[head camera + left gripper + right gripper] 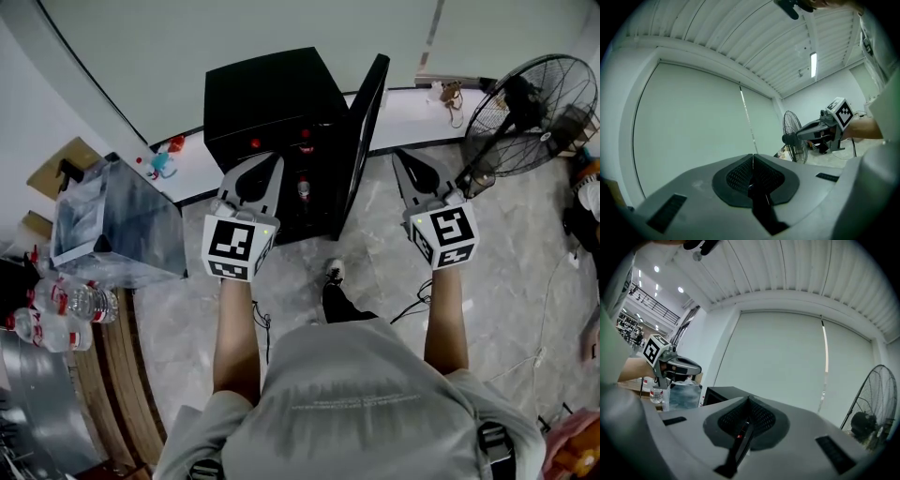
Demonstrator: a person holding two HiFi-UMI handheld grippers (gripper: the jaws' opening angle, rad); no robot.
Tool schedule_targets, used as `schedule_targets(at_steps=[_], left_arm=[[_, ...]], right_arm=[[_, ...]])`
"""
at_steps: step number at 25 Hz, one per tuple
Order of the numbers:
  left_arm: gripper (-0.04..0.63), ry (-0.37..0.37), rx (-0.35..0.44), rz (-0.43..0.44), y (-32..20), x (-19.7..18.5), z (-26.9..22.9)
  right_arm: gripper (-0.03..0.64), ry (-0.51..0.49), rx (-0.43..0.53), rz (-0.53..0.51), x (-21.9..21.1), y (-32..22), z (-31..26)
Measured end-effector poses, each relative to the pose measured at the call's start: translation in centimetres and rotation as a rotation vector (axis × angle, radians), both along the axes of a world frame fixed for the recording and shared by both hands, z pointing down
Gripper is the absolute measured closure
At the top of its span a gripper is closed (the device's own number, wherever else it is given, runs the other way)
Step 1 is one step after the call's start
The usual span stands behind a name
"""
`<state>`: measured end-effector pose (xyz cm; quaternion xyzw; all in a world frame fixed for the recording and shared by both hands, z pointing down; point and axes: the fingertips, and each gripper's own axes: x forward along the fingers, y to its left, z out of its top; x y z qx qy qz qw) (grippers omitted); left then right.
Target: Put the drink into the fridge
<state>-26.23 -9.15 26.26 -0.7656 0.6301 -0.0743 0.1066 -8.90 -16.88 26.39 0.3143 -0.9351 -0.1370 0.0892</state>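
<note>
Findings: the left gripper (pixel 269 161) and the right gripper (pixel 405 156) were both held level in front of the person, well apart from each other. The left one was in line with the fridge (pixel 272 94) opening, and the right one was past the door (pixel 367 122), over bare floor.

Left gripper: jaws pressed together, nothing between them. Right gripper: jaws likewise closed tip to tip and empty.

The black fridge stood on the floor against the wall, with its door swung open toward the right. One drink (pixel 303 188) was upright inside, on a lower level. Red spots higher in the opening were too small to identify.

More bottles (pixel 80 305) lay on the table (pixel 111 361) at the person's left, just beside a clear bin (pixel 112 225). A fan (pixel 534 112) stood at the far right.
</note>
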Motion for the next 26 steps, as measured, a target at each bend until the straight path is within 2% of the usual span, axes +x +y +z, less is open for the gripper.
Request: schedule_targets(at_steps=[7,26], left_arm=[[0.581,0.014,-0.023,0.017,-0.7,0.3,1.1],[0.581,0.040,-0.072,0.039,-1.2,1.6,3.5]], right_arm=[[0.617,0.036,0.023,0.009,0.0,0.0,0.2],[0.617,0.041,-0.029,0.021,1.0,0.2,2.7]])
